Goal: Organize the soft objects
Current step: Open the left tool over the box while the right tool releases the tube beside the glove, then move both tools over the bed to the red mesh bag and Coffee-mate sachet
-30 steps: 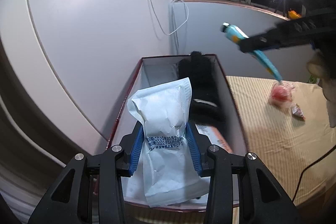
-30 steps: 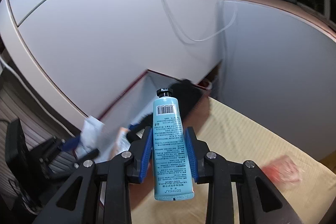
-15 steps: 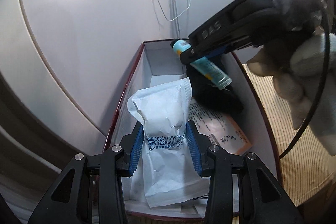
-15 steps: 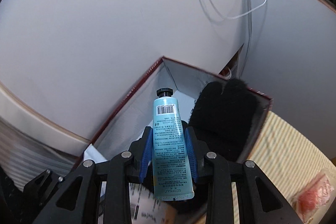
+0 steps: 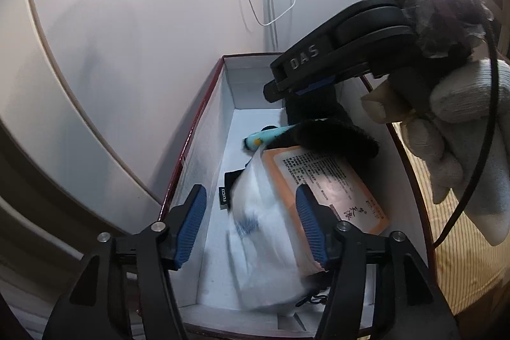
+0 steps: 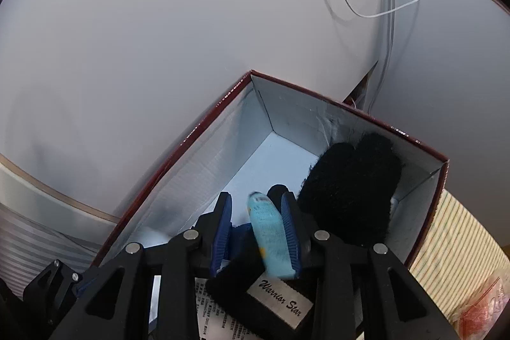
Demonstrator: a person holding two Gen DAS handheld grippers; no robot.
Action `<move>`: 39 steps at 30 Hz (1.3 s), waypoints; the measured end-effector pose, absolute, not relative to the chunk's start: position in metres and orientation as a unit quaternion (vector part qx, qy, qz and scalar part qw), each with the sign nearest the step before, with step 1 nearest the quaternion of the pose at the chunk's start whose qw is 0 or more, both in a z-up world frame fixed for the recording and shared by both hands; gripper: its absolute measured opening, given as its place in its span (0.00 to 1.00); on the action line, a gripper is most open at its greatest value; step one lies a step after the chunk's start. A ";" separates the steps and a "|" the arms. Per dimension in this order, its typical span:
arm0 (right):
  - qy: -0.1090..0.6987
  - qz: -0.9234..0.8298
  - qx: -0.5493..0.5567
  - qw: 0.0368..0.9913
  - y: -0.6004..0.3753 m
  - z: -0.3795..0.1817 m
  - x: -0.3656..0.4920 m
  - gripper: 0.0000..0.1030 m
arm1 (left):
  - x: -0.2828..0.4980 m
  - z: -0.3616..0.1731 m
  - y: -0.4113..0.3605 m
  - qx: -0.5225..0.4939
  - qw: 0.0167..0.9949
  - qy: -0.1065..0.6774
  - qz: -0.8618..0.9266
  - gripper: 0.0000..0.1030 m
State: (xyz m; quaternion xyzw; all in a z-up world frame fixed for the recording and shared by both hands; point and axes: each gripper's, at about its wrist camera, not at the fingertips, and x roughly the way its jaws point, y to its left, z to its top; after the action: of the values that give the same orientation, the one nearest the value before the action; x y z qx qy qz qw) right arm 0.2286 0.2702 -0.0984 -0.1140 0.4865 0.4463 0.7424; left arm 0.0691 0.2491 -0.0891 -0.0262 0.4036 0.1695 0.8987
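An open box with dark red rim (image 5: 204,117) and white inside stands against the wall; it also shows in the right wrist view (image 6: 223,104). My left gripper (image 5: 251,228) is open above its near end, and the white paper pouch (image 5: 264,241), blurred, lies loose between the pads inside the box. My right gripper (image 6: 256,231) is open over the box's middle; the light blue tube (image 6: 271,241), blurred, lies against the right pad, and shows in the left wrist view (image 5: 271,137) resting on black fleece items (image 6: 350,190).
An orange-bordered printed packet (image 5: 325,180) lies in the box beside the pouch. A black item with a "Warrior Star" label (image 6: 283,301) sits under my right gripper. A striped yellow cloth (image 5: 462,260) covers the table to the right, with a red packet (image 6: 478,311) on it.
Both grippers have opened. The white pouch has dropped out of the left gripper into the box. The blue tube has slipped from the right gripper's grip down onto the black fleece.
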 end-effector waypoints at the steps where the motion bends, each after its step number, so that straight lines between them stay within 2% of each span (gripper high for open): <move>1: 0.483 0.446 -0.113 0.745 0.268 -0.095 0.228 0.36 | 0.068 -0.089 0.249 -0.028 0.899 0.403 0.170 0.57; 3: 0.476 0.447 -0.111 0.749 0.260 -0.089 0.228 0.40 | 0.067 -0.087 0.248 -0.032 0.899 0.401 0.171 0.57; 12: 0.461 0.450 -0.085 0.760 0.206 -0.066 0.229 0.46 | 0.056 -0.079 0.230 -0.032 0.905 0.392 0.165 0.57; 23: 0.429 0.425 -0.055 0.795 0.079 -0.041 0.217 0.56 | 0.044 -0.059 0.191 -0.057 0.918 0.371 0.128 0.57; 26: 0.421 0.413 -0.035 0.807 0.033 -0.038 0.213 0.65 | 0.042 -0.056 0.174 -0.062 0.921 0.367 0.110 0.57; 27: 0.415 0.405 -0.034 0.814 0.017 -0.037 0.211 0.67 | 0.042 -0.056 0.167 -0.062 0.922 0.366 0.104 0.60; 39: 0.424 0.332 0.009 0.843 -0.111 -0.059 0.205 0.68 | 0.065 -0.071 0.100 -0.091 0.925 0.368 0.024 0.67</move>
State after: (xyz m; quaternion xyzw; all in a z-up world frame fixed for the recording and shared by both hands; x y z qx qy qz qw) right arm 0.2052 -0.1110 -0.0592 0.0094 0.4236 0.3316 0.8429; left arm 0.0645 0.1002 -0.0706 -0.0914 0.3681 0.0242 0.9250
